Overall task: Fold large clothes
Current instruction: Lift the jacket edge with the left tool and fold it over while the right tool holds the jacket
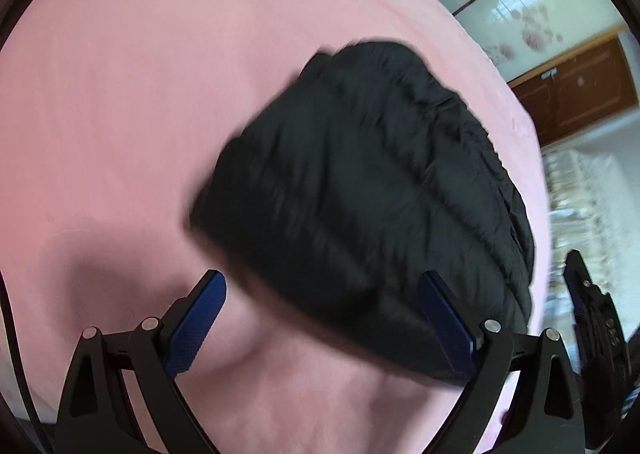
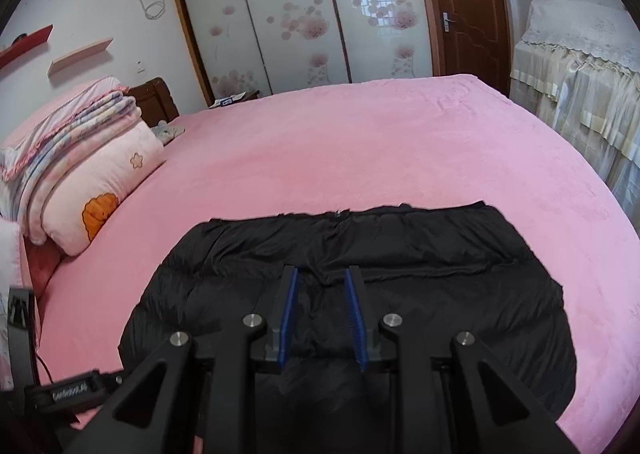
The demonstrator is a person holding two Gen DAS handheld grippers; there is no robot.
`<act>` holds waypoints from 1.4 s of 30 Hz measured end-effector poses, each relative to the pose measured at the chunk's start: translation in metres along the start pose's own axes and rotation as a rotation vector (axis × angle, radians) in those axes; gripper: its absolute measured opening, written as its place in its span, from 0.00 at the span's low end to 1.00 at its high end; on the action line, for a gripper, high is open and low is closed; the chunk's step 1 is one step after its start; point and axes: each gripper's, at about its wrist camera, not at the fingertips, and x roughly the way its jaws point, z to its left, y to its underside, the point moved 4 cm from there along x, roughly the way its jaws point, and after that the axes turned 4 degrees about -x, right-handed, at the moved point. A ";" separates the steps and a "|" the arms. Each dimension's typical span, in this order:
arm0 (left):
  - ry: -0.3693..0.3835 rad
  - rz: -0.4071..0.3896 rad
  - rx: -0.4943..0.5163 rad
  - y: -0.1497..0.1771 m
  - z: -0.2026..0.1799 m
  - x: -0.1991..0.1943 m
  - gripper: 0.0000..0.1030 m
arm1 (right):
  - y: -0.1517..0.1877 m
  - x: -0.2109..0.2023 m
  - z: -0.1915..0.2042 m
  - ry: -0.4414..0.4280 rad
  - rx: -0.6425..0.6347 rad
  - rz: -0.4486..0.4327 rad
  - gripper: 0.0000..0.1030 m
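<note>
A black puffer jacket [image 1: 360, 174] lies folded into a thick rectangle on the pink bed cover [image 1: 140, 94]. My left gripper [image 1: 320, 278] is open wide just above the jacket's near corner, with nothing pressed between its blue pads. The left wrist view is blurred by motion. In the right wrist view the jacket [image 2: 440, 294] spreads across the near part of the bed [image 2: 360, 154]. My right gripper [image 2: 320, 272] sits low over it with the jaws narrow. A crease of the black fabric runs into the gap between its pads.
Stacked pillows and folded blankets [image 2: 80, 174] sit at the bed's left end. A wardrobe with flowered sliding doors [image 2: 288, 14] and a brown door [image 2: 464, 14] stand beyond the bed. A lace-covered cabinet [image 2: 580, 74] is at the right. Pink cover lies bare beyond the jacket.
</note>
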 end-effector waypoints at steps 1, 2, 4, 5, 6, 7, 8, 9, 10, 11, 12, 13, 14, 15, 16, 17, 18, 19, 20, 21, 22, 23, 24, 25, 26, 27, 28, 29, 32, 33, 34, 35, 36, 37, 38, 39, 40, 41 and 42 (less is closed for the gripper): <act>0.040 0.027 -0.034 0.006 0.010 0.007 0.93 | 0.002 0.001 0.002 -0.003 -0.003 0.004 0.23; 0.062 0.048 -0.057 0.009 0.016 0.011 0.93 | 0.004 0.003 0.005 -0.005 -0.009 0.008 0.23; 0.123 0.075 -0.112 0.016 0.029 0.022 0.92 | 0.010 0.006 0.009 0.001 -0.021 0.011 0.23; 0.140 0.078 -0.128 0.018 0.033 0.026 0.92 | 0.012 0.007 0.010 0.000 -0.024 0.013 0.23; 0.168 0.074 -0.144 0.019 0.037 0.030 0.91 | 0.015 0.008 0.012 -0.004 -0.024 0.016 0.23; 0.216 0.065 -0.159 0.019 0.040 0.034 0.91 | 0.016 0.010 0.014 -0.007 -0.023 0.021 0.23; 0.243 0.060 -0.163 0.019 0.042 0.037 0.91 | 0.018 0.011 0.015 -0.006 -0.024 0.026 0.23; 0.282 0.058 -0.167 0.018 0.042 0.042 0.91 | 0.020 0.013 0.015 -0.005 -0.027 0.030 0.23; 0.326 0.063 -0.171 0.017 0.041 0.047 0.91 | 0.022 0.014 0.016 -0.003 -0.030 0.032 0.23; 0.370 0.073 -0.174 0.015 0.040 0.054 0.91 | 0.023 0.015 0.016 0.001 -0.034 0.033 0.23; 0.404 0.081 -0.178 0.013 0.039 0.059 0.91 | 0.024 0.015 0.016 0.005 -0.037 0.028 0.23; 0.455 0.084 -0.185 0.010 0.037 0.065 0.91 | 0.024 0.016 0.015 0.007 -0.039 0.022 0.23; 0.483 0.081 -0.188 0.007 0.036 0.069 0.91 | 0.025 0.016 0.015 0.015 -0.046 0.013 0.23; 0.515 0.074 -0.188 0.004 0.034 0.072 0.91 | 0.025 0.017 0.014 0.018 -0.051 0.010 0.23; 0.548 0.064 -0.184 0.000 0.031 0.074 0.91 | 0.027 0.020 0.013 0.024 -0.057 0.012 0.23; 0.582 0.051 -0.176 -0.004 0.028 0.076 0.91 | 0.028 0.022 0.012 0.027 -0.057 0.018 0.23; 0.605 0.039 -0.166 -0.008 0.024 0.077 0.91 | 0.030 0.024 0.011 0.024 -0.055 0.026 0.23; 0.622 0.031 -0.156 -0.011 0.021 0.078 0.91 | 0.032 0.027 0.011 0.020 -0.054 0.037 0.23; 0.639 0.021 -0.144 -0.015 0.017 0.081 0.91 | 0.035 0.028 0.011 0.018 -0.056 0.043 0.23; 0.648 0.017 -0.135 -0.017 0.015 0.083 0.92 | 0.037 0.030 0.011 0.015 -0.061 0.047 0.23; 0.653 0.015 -0.127 -0.019 0.012 0.085 0.92 | 0.041 0.032 0.012 0.012 -0.071 0.056 0.23; 0.653 0.011 -0.120 -0.021 0.009 0.087 0.92 | 0.044 0.033 0.013 0.008 -0.078 0.062 0.23; 0.650 0.009 -0.117 -0.023 0.007 0.090 0.92 | 0.047 0.033 0.014 0.004 -0.083 0.067 0.23; 0.652 0.006 -0.120 -0.024 0.004 0.093 0.92 | 0.051 0.034 0.015 0.003 -0.089 0.073 0.23; 0.652 0.003 -0.123 -0.025 0.004 0.092 0.92 | 0.054 0.034 0.017 0.004 -0.095 0.076 0.23; 0.654 0.002 -0.126 -0.025 0.002 0.093 0.92 | 0.055 0.034 0.018 0.005 -0.098 0.077 0.23; 0.658 -0.002 -0.127 -0.026 -0.001 0.093 0.92 | 0.055 0.034 0.019 0.001 -0.103 0.074 0.23; 0.651 -0.007 -0.127 -0.025 -0.002 0.095 0.91 | 0.055 0.033 0.020 0.001 -0.105 0.069 0.22; 0.591 -0.014 -0.099 -0.029 -0.003 0.092 0.58 | 0.046 0.030 0.023 0.007 -0.108 0.032 0.21; 0.566 -0.018 -0.077 -0.029 -0.005 0.091 0.49 | 0.042 0.030 0.023 0.013 -0.110 0.019 0.21; 0.544 -0.026 -0.053 -0.027 -0.009 0.089 0.44 | 0.038 0.031 0.024 0.022 -0.111 0.006 0.21; 0.530 -0.037 -0.030 -0.025 -0.012 0.086 0.36 | 0.032 0.034 0.024 0.036 -0.110 -0.014 0.21; 0.511 -0.049 0.002 -0.023 -0.016 0.082 0.31 | 0.028 0.037 0.023 0.049 -0.109 -0.023 0.21; 0.484 -0.063 0.042 -0.019 -0.022 0.077 0.28 | 0.023 0.045 0.022 0.078 -0.112 -0.023 0.21; 0.465 -0.073 0.066 -0.016 -0.025 0.074 0.25 | 0.018 0.053 0.019 0.104 -0.108 -0.018 0.21; 0.436 -0.086 0.095 -0.013 -0.029 0.069 0.23 | 0.015 0.059 0.017 0.115 -0.095 -0.018 0.21; 0.414 -0.095 0.115 -0.010 -0.032 0.066 0.23 | 0.012 0.066 0.014 0.121 -0.078 -0.022 0.21; 0.383 -0.112 0.143 -0.006 -0.037 0.062 0.22 | 0.010 0.075 0.009 0.131 -0.054 -0.025 0.21; 0.353 -0.133 0.172 -0.002 -0.042 0.057 0.22 | 0.010 0.081 0.007 0.135 -0.042 -0.020 0.21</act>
